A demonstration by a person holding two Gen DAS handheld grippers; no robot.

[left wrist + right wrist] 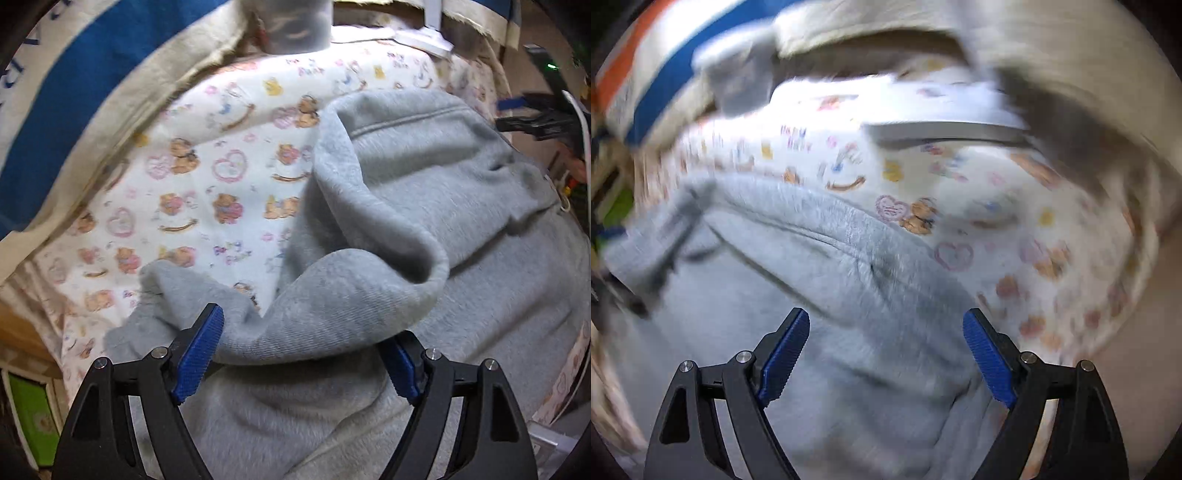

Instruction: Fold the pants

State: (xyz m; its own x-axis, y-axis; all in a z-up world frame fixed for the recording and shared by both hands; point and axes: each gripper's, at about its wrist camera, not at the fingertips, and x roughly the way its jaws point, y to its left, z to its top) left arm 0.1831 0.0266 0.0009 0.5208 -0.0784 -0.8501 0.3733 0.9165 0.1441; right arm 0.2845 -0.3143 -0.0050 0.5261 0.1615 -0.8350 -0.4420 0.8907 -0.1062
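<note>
Grey fleece pants lie bunched on a white sheet printed with bears and hearts. In the left wrist view a thick fold of them curls over, and a leg end trails to the left. My left gripper stands open just above this fold; the cloth runs between the blue pads without being pinched. In the blurred right wrist view, my right gripper is open above the pants, near a seam, with nothing held. The right gripper also shows at the far right edge.
A cream blanket with a blue stripe rings the sheet at the back and left. A grey object and a white one sit at the far edge. A green box lies low left, off the bed.
</note>
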